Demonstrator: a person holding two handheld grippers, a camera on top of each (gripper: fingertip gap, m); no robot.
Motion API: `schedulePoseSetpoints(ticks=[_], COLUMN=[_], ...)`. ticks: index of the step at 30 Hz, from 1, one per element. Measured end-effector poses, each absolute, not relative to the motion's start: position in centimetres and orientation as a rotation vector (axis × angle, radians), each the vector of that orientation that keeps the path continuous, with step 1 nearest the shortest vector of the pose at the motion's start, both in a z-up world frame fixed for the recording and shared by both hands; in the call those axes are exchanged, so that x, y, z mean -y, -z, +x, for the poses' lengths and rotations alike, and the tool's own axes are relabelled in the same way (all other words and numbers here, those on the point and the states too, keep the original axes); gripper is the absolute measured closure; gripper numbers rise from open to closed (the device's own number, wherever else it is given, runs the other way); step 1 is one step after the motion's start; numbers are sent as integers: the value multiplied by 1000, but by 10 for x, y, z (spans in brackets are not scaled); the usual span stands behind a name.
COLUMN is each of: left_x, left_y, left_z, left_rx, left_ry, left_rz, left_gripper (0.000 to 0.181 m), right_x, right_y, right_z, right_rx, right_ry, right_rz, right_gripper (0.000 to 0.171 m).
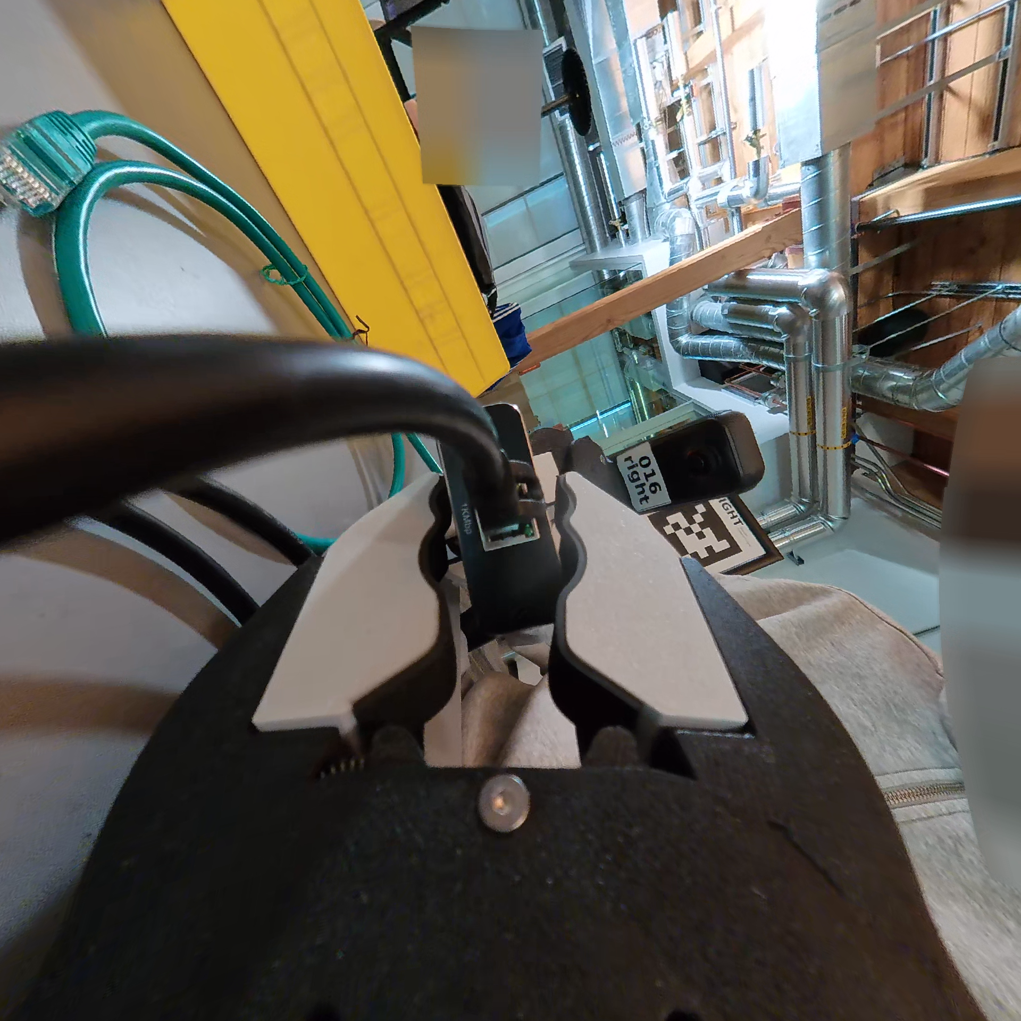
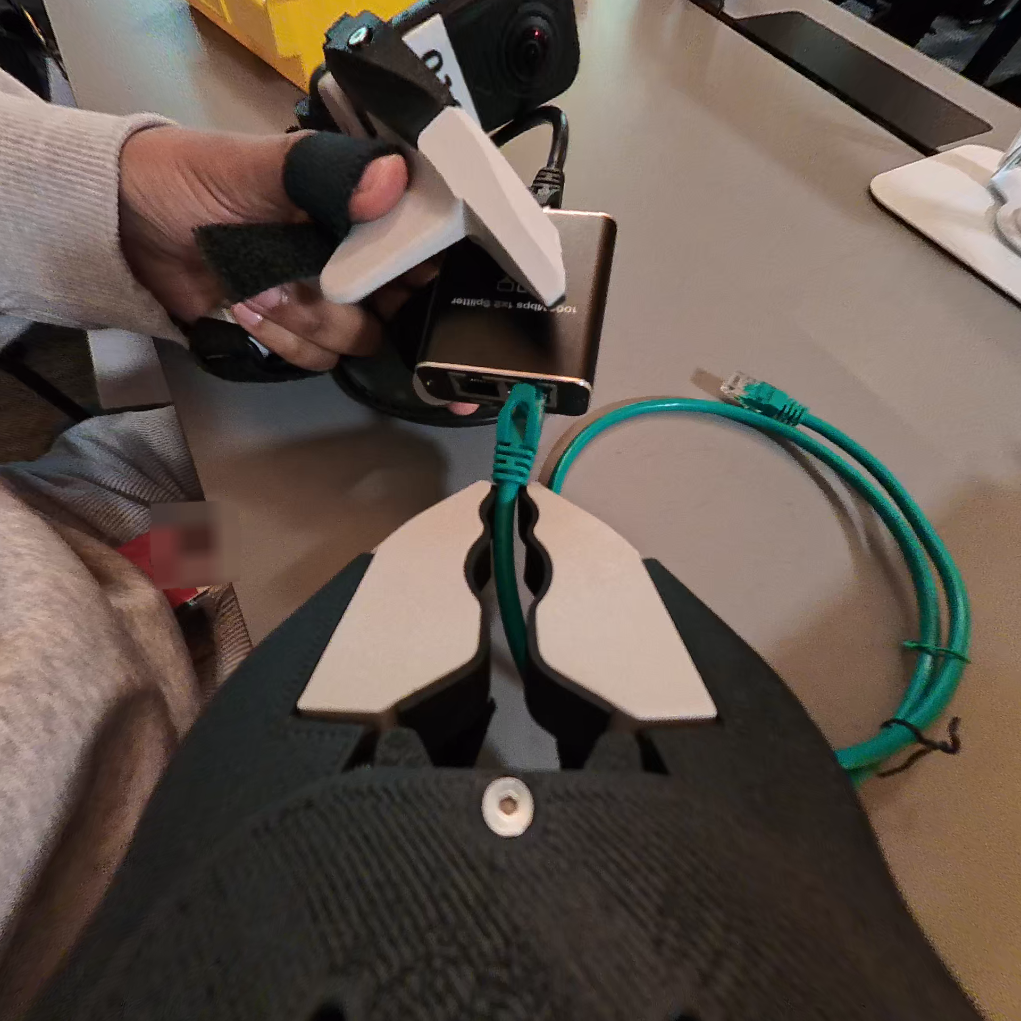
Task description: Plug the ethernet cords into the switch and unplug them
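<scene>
My left gripper (image 1: 500, 489) is shut on the dark metal switch (image 1: 505, 558) and holds it above the table. One of its white fingers (image 2: 475, 221) lies across the top of the switch (image 2: 519, 331). A black cable (image 1: 221, 398) is plugged into the switch's far end. My right gripper (image 2: 505, 494) is shut on the green ethernet cord (image 2: 511, 580) just behind its plug (image 2: 516, 425). The plug's tip is in the switch's right-hand front port; how deep I cannot tell. The left-hand port is empty. The cord's other plug (image 2: 757, 395) lies loose on the table and also shows in the left wrist view (image 1: 38, 160).
The cord's tied coil (image 2: 906, 552) lies on the grey table (image 2: 718, 221) to the right. A yellow box (image 2: 287, 33) sits at the far left, and a white flat base (image 2: 933, 215) and a dark panel (image 2: 862, 77) at the far right. A person's sleeve is on the left.
</scene>
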State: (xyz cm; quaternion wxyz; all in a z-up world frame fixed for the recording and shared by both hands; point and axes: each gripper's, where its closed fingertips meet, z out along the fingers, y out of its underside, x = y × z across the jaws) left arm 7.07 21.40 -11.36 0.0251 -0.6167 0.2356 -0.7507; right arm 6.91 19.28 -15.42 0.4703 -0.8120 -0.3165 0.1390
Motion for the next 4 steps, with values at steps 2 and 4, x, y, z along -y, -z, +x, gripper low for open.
schedulePoseSetpoints(ticks=[2,4], left_x=[-214,-215], left_y=[113,113], left_z=[71,71], left_rx=[-726,-721], left_ry=[2323,2325], left_rz=[-1906,-1908], left_gripper=[144,144], right_x=[-193,-193], right_y=[154,152], right_z=[69,69], right_rx=[756,729], right_ry=[-377,-411], right_rz=[-1994,-1993], right_gripper=[164,161])
